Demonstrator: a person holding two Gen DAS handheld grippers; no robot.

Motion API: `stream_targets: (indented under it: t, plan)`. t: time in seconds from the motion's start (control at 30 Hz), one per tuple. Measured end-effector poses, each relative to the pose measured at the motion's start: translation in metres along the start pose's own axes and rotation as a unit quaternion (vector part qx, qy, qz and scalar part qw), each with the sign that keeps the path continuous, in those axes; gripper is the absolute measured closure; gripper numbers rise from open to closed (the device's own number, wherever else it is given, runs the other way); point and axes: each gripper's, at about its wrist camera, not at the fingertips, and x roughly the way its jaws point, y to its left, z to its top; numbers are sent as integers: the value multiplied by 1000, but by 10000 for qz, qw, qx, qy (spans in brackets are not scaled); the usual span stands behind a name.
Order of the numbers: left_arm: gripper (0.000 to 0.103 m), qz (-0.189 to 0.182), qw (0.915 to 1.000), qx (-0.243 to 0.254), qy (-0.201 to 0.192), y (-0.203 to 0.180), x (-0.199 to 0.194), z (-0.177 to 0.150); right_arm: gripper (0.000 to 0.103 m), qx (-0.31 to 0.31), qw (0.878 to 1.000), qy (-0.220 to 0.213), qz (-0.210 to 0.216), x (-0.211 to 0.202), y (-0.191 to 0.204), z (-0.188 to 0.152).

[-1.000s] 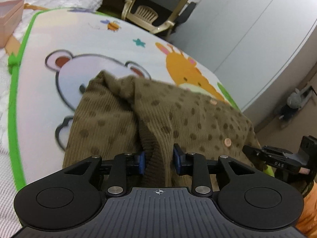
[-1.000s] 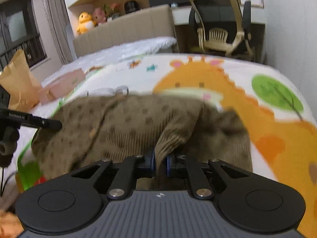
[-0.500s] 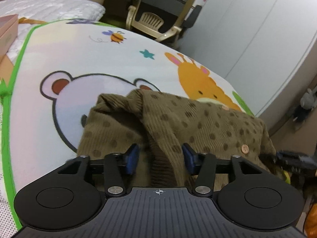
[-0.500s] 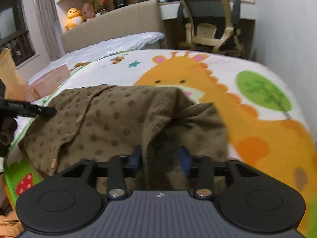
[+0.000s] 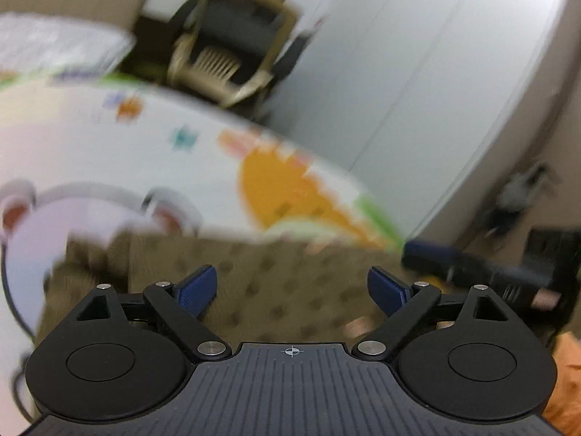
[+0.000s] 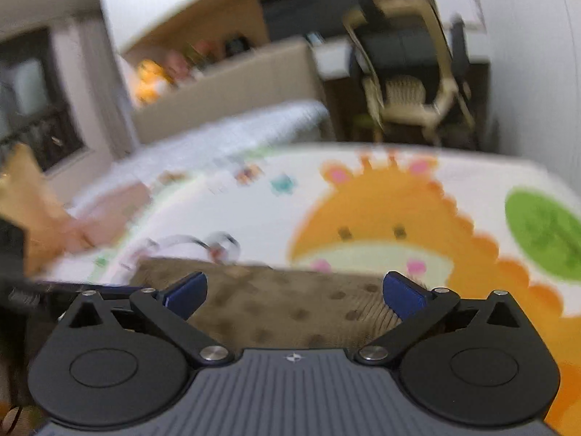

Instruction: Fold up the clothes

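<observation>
An olive-brown dotted garment [image 5: 290, 283] lies folded on the cartoon play mat [image 5: 109, 152]; it also shows in the right wrist view [image 6: 290, 305]. My left gripper [image 5: 292, 289] is wide open and empty just above the garment's near part. My right gripper [image 6: 294, 290] is wide open and empty above the garment's other side. The right gripper's body shows at the right edge of the left wrist view [image 5: 490, 272]. Both views are motion-blurred.
The mat [image 6: 399, 218] with a giraffe and a bear covers the bed. A beige chair [image 5: 225, 58] stands beyond it by the white wall. A pink box [image 6: 109, 210] and a paper bag [image 6: 25, 200] lie at the left. Orange cloth [image 5: 566, 381] is at the right.
Both grippers opened fully and let go of the garment, which dropped flat on the mat. Both have pulled back and tilted upward.
</observation>
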Motion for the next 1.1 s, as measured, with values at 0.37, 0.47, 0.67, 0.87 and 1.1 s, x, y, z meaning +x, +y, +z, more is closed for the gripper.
stream_targets:
  t: [0.37, 0.47, 0.67, 0.87, 1.1]
  plan:
    - [1, 124, 9972, 683, -281, 2, 16, -31, 0, 197, 9991, 380, 38, -2, -1, 2]
    - [1, 38, 9976, 607, -330, 5, 14, -32, 0, 123, 9991, -16, -403, -30, 2, -1]
    - [0, -48, 9978, 561, -349, 6, 13, -32, 0, -1125, 9740, -44, -1966, -21, 22, -33]
    - [0, -96, 9979, 523, -362, 8, 12, -31, 0, -1272, 9685, -244, -2125, -12, 31, -42]
    - [0, -113, 9989, 125, -436, 16, 0, -29, 0, -1064, 9735, -330, -1998, -17, 21, -41]
